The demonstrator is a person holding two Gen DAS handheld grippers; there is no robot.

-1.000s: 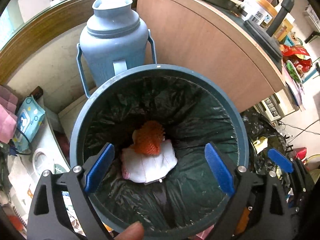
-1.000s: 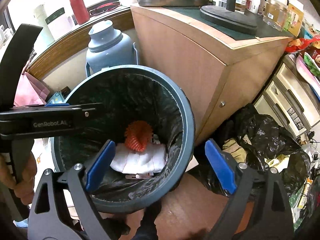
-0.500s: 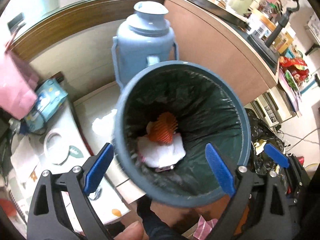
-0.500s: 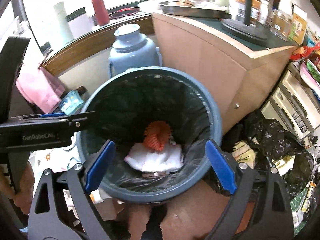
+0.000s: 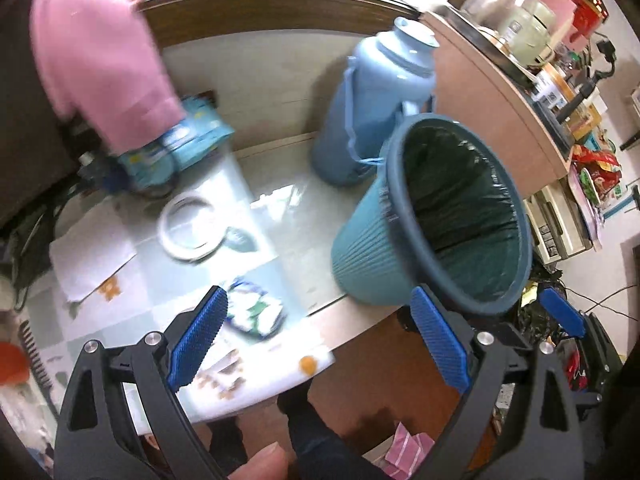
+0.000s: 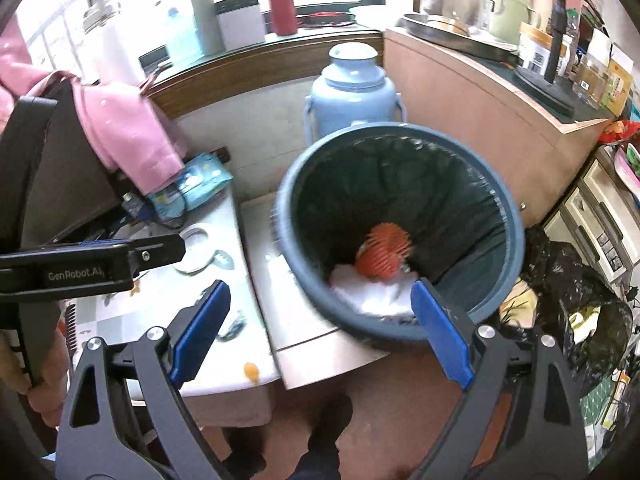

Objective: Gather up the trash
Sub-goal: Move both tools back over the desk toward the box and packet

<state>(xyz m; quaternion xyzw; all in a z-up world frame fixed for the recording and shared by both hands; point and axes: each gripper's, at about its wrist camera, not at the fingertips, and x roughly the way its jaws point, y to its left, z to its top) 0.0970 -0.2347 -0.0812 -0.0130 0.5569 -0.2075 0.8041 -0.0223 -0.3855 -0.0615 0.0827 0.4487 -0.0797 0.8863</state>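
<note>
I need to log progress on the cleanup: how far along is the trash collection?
Partly done. The lined bin already holds an orange foam net on white tissue. Nothing is in hand: the left tool and right tool are both open and empty. Left to collect: a crumpled wrapper on the table, right before the left tool.

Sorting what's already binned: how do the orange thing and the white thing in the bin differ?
The orange net ball is rounded and ribbed; the white tissue is flat and crumpled. The orange net ball lies partly on top; the white tissue spreads wider beneath. Both lie at the bottom of the bin, on its dark liner.
</note>
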